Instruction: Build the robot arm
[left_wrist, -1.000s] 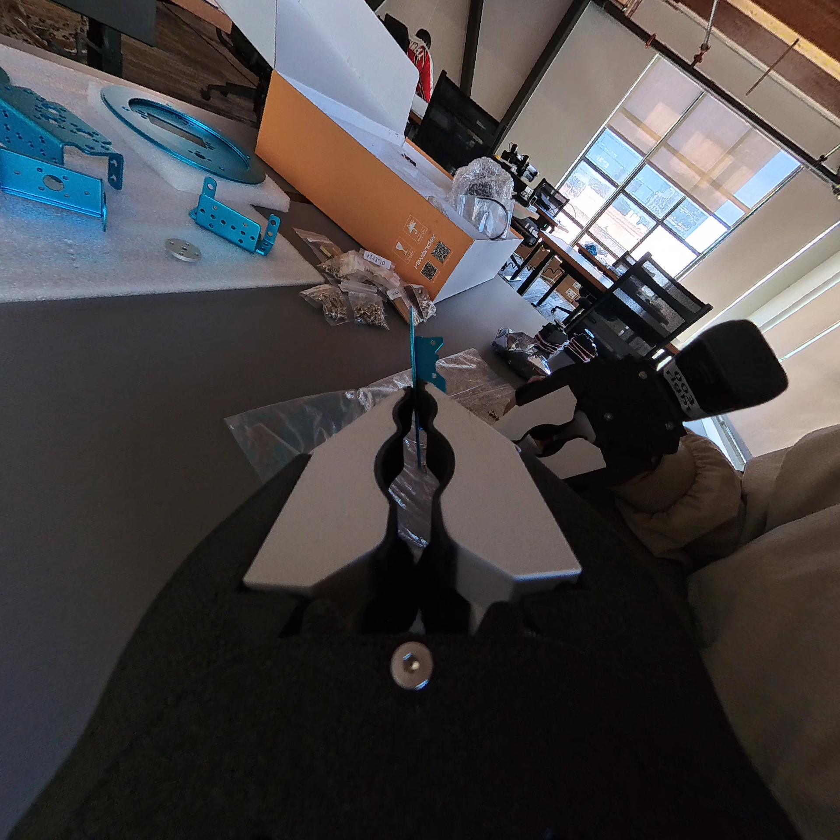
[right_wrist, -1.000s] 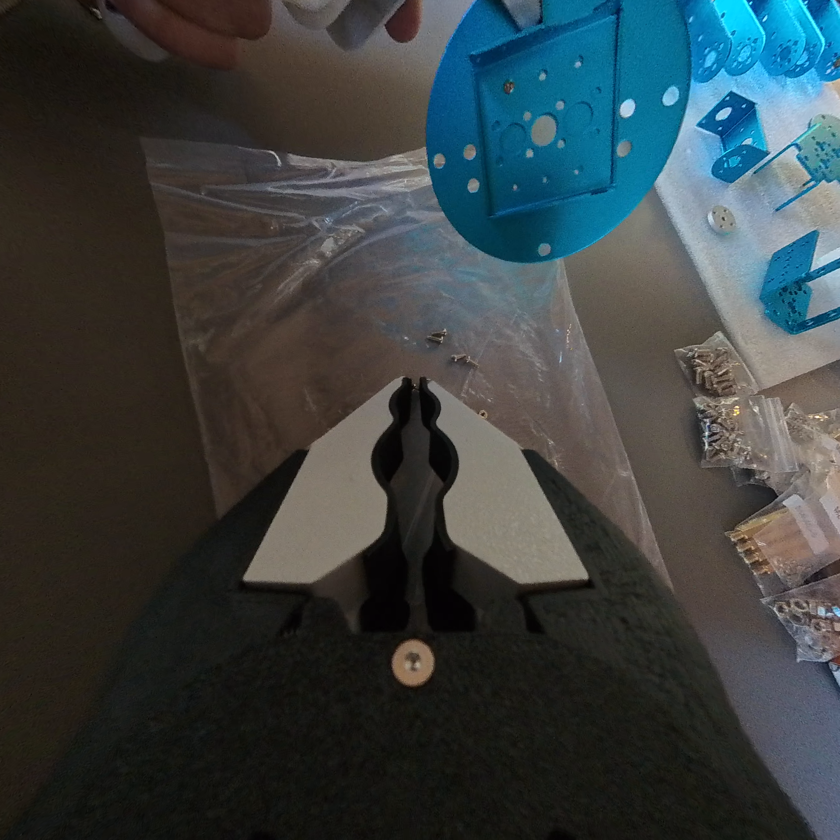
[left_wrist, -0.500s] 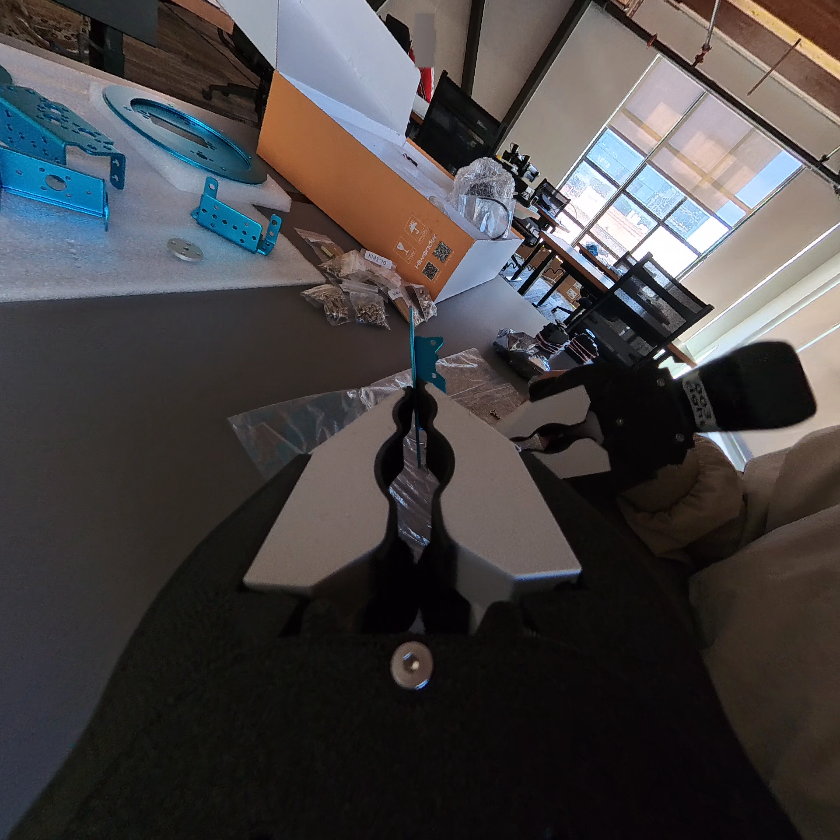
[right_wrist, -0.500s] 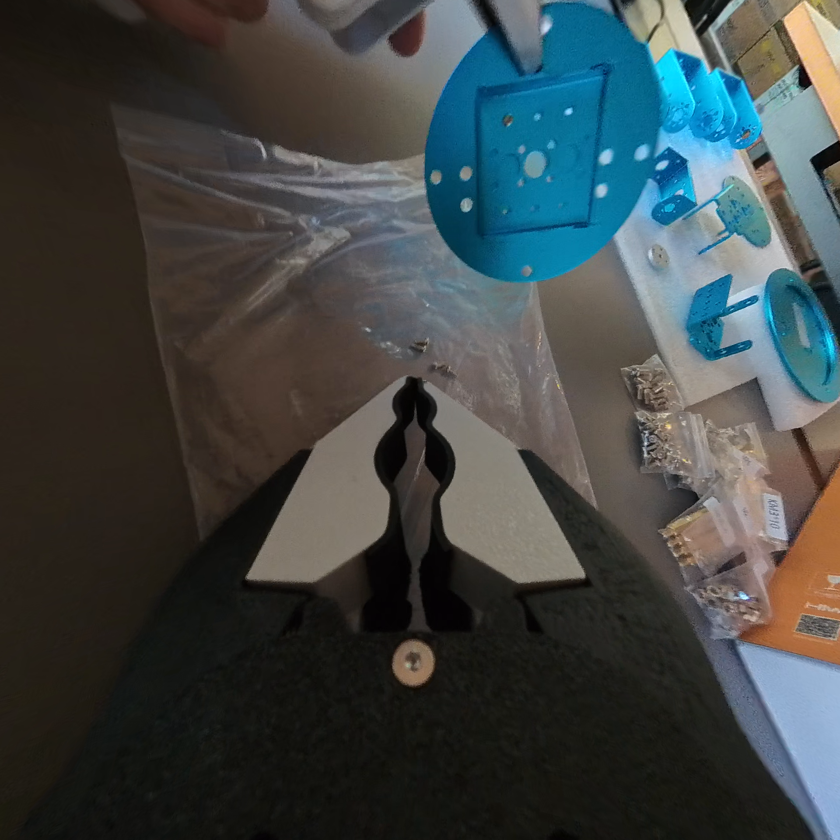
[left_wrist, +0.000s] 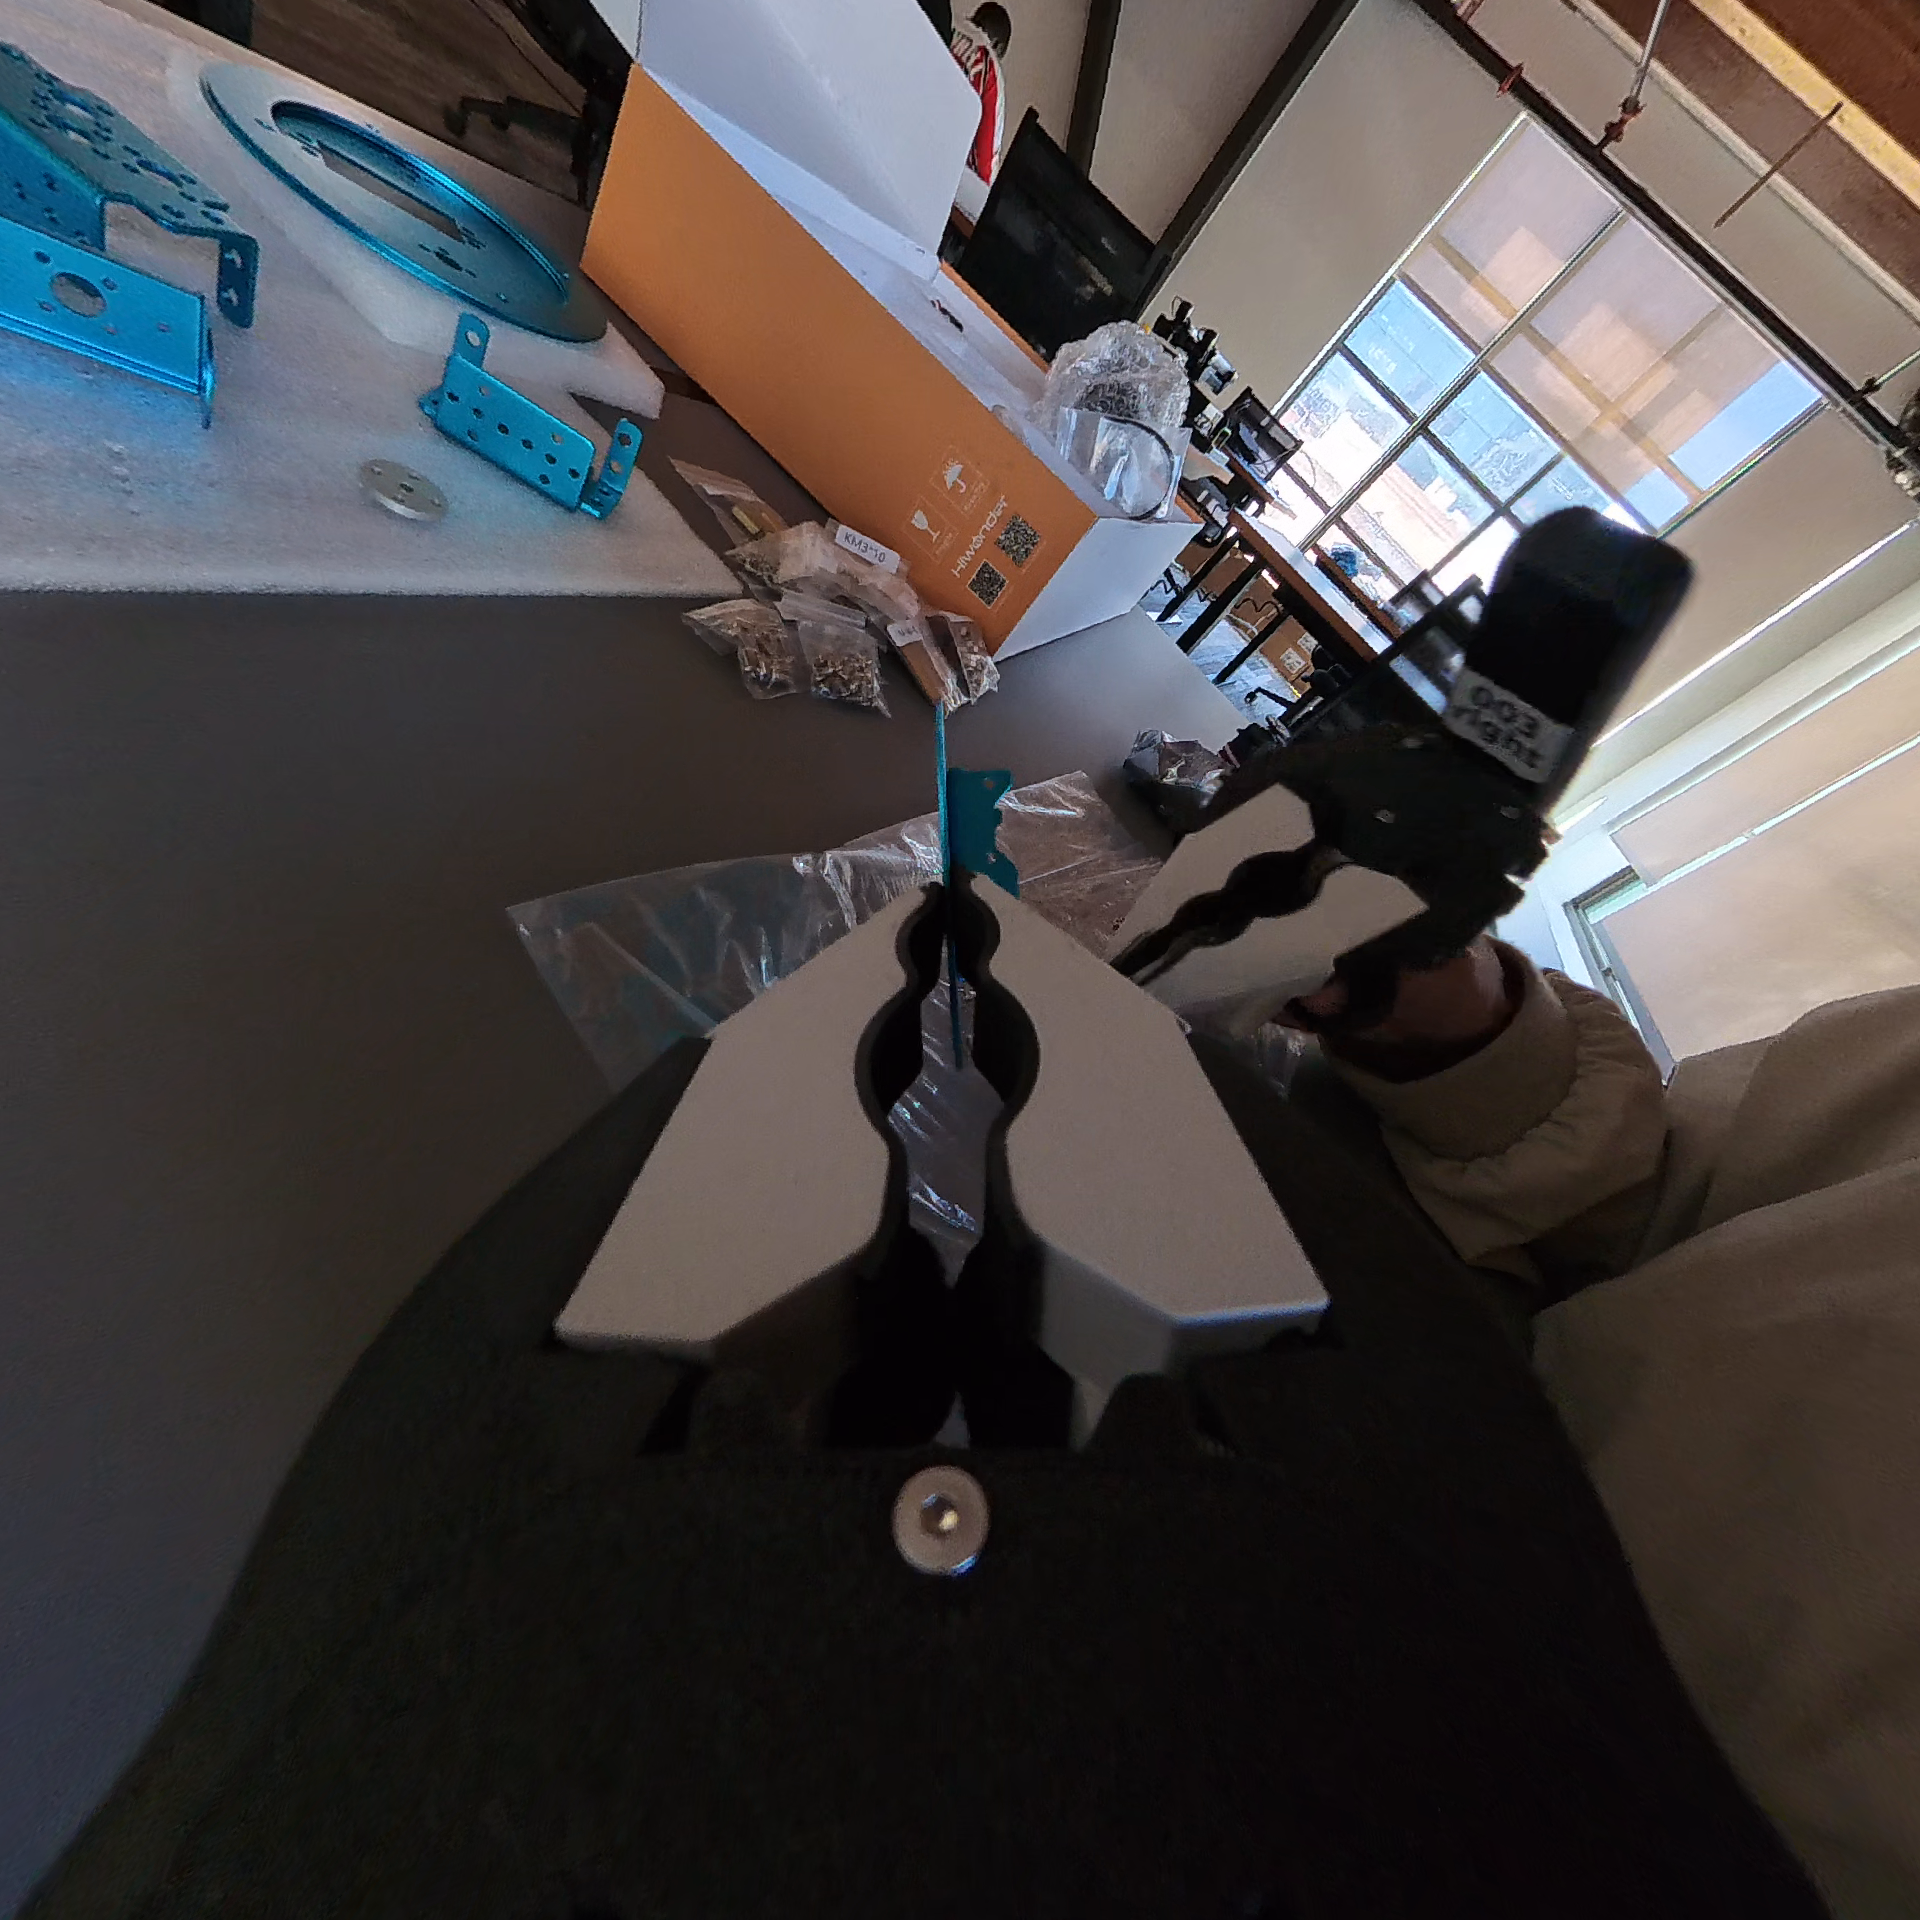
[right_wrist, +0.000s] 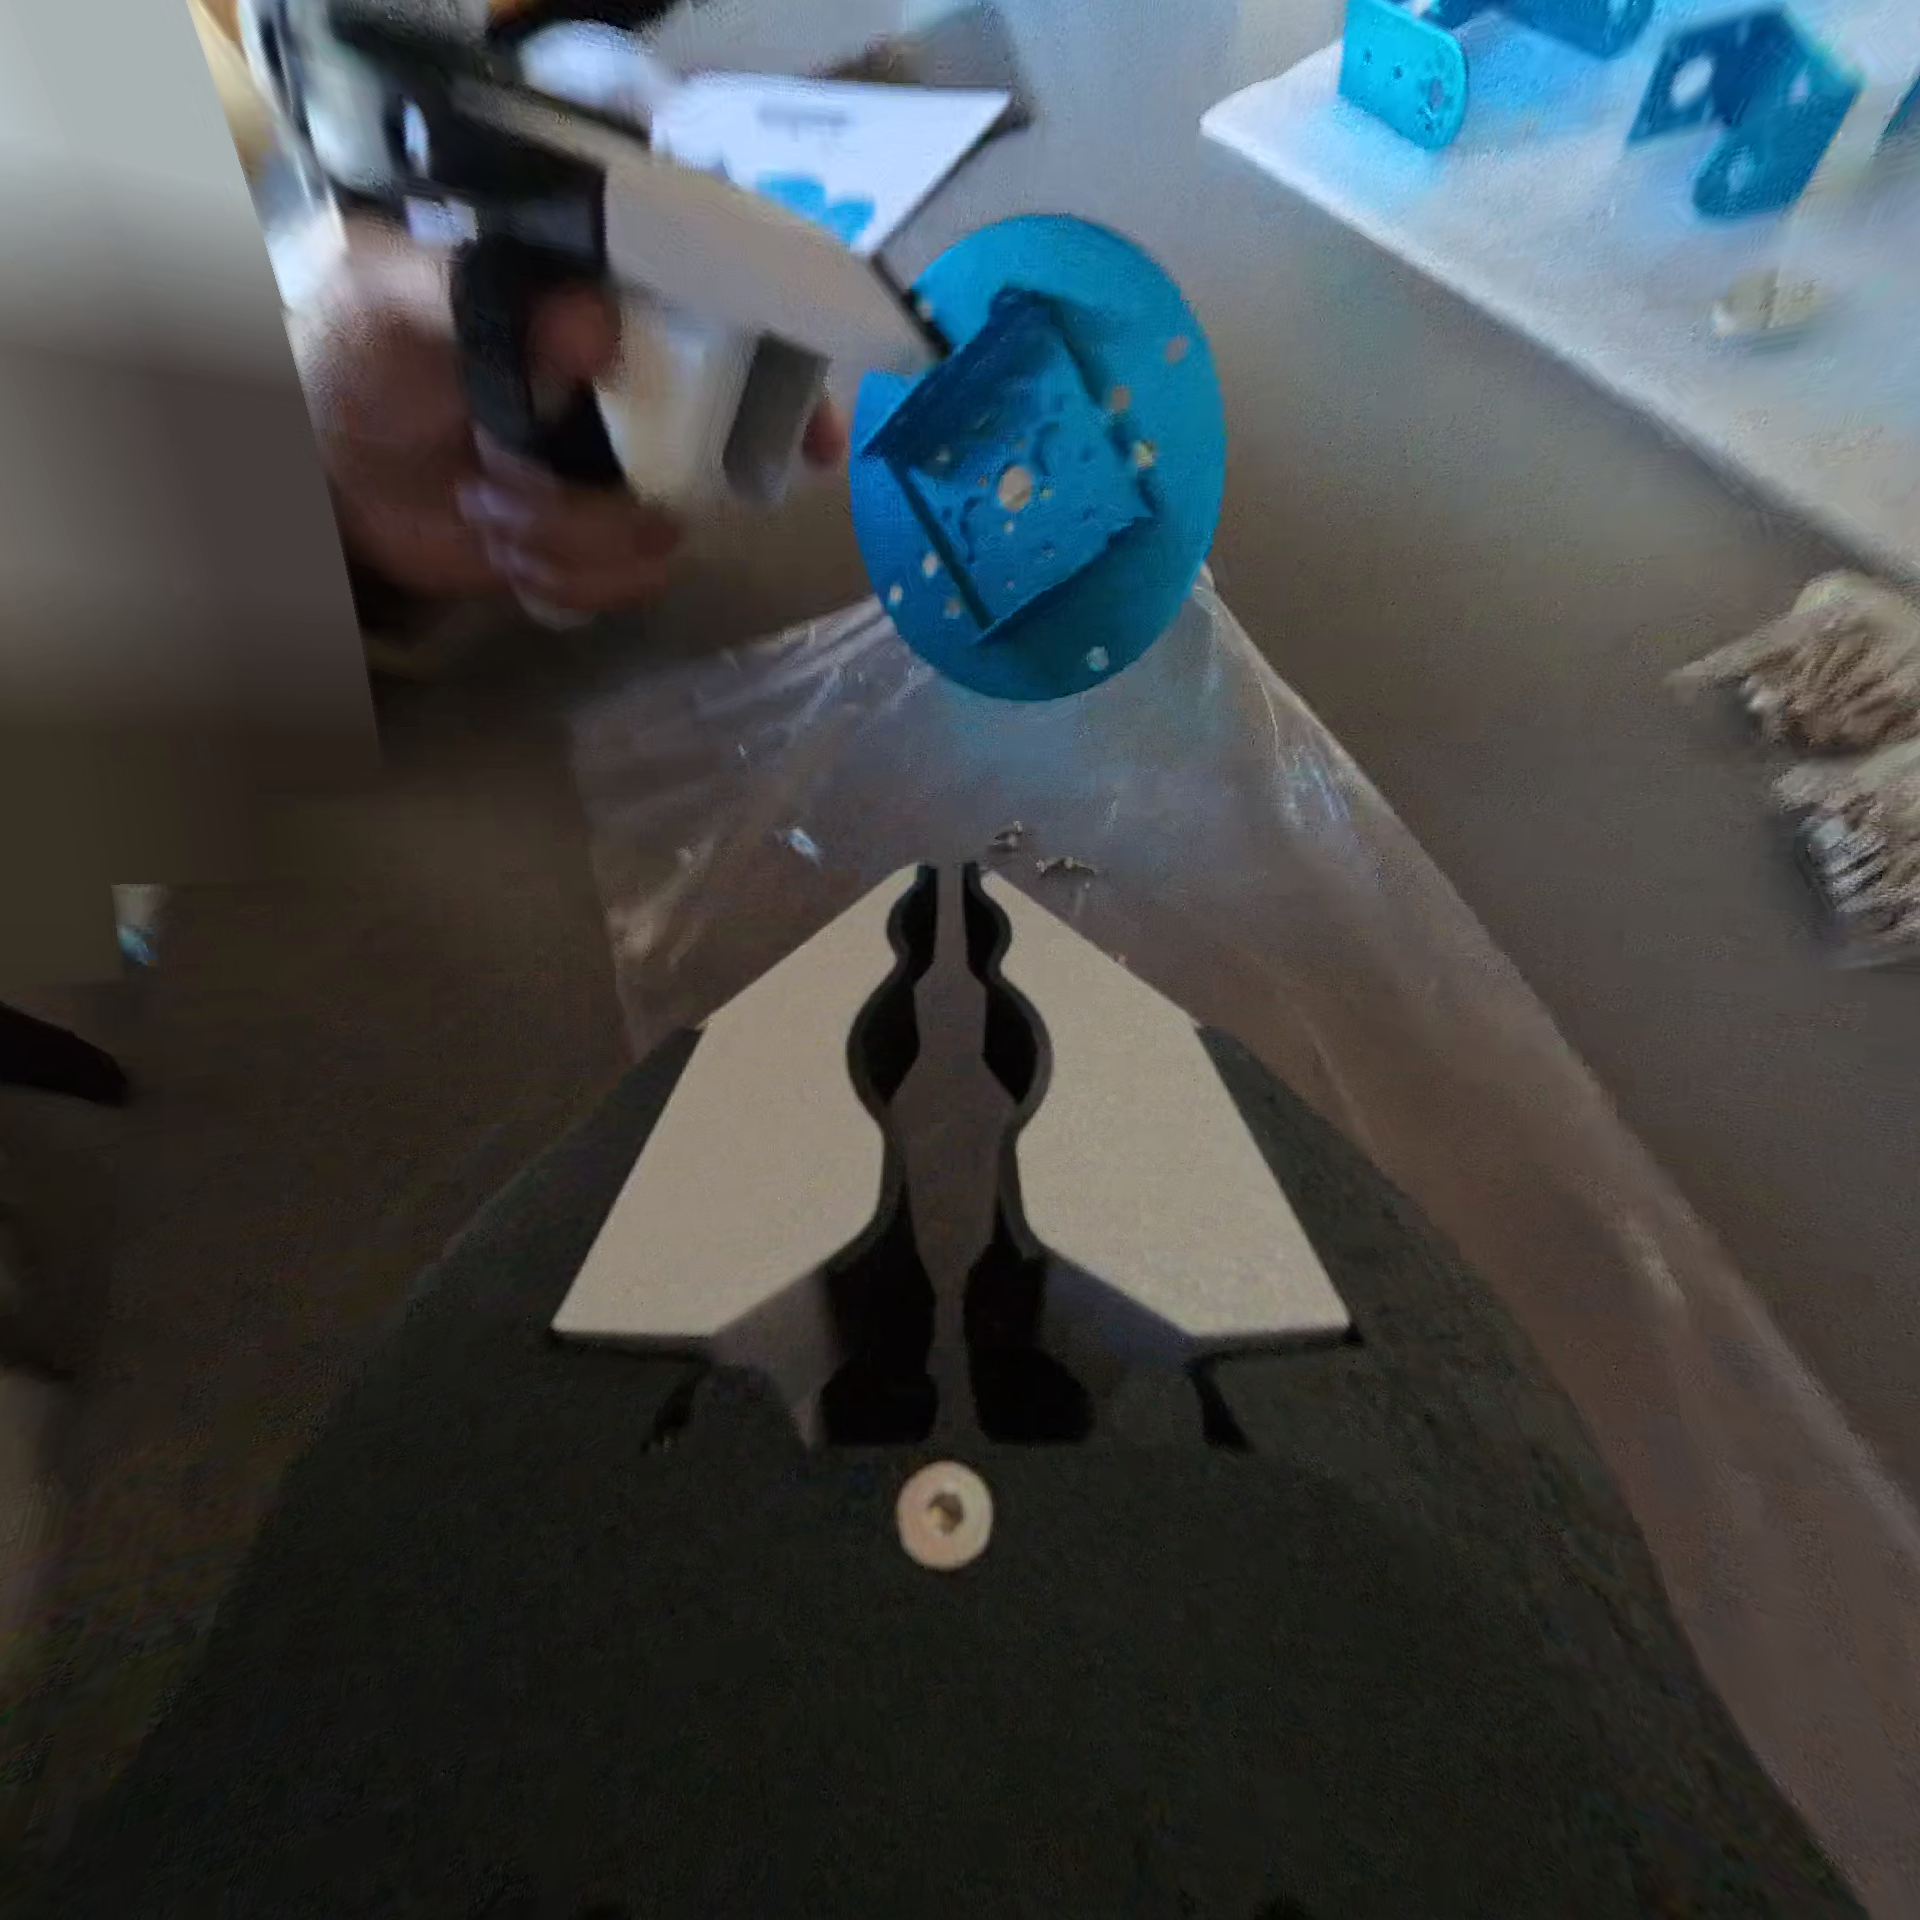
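Since a second ago the right gripper has swung round, so its view, now blurred, looks across the grey table at the left gripper and the person's hand holding it, and in the left wrist view it stands higher at the right. Its fingers are a narrow slit apart and grip nothing; it hangs over the near part of the clear plastic bag, with a few small loose screws lying on the bag just beyond the tips.

Clamped edge-on between the left gripper's fingers is the blue round plate, with a blue square bracket fixed to its face. In the left wrist view the plate shows only as a thin blue line running out past the fingertips, the bracket's flange sticking out to its right. Plate and bracket hang in the air above the far end of the bag, well ahead of the right gripper and apart from it.

Farther left on the table lies a white foam sheet bearing blue U-brackets, a large blue ring and a small silver disc. Small bags of screws lie beside an orange and white box.
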